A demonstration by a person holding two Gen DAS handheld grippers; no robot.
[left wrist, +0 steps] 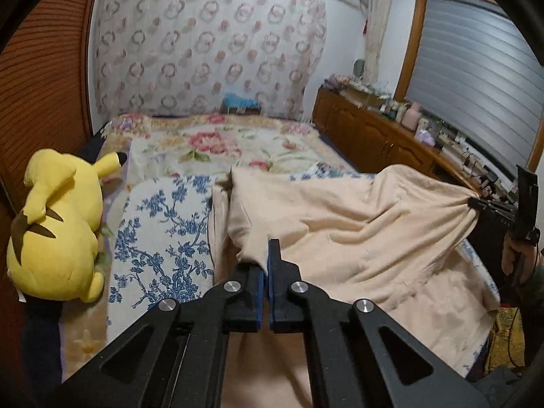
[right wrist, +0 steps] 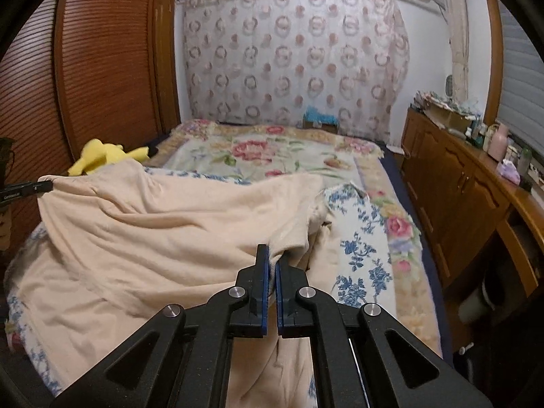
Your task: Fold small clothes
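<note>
A peach-coloured garment [left wrist: 357, 231] lies spread over the bed, lifted at two points and sagging between them. My left gripper [left wrist: 268, 250] is shut on a bunched edge of it, the cloth pinched between the blue pads. In the left wrist view my right gripper [left wrist: 476, 202] shows at the far right, clamped on the garment's other end, with a hand behind it. In the right wrist view the right gripper [right wrist: 272, 255] is shut on a gathered fold of the same garment [right wrist: 153, 231]. The left gripper [right wrist: 44, 183] holds the raised far-left corner.
Under the garment lies a white cloth with blue flowers [left wrist: 163, 231] over a floral blanket [right wrist: 258, 156]. A yellow plush toy [left wrist: 57, 231] rests at the bed's left edge beside a wooden wardrobe [right wrist: 102, 68]. A cluttered wooden cabinet [right wrist: 459, 187] runs along the right.
</note>
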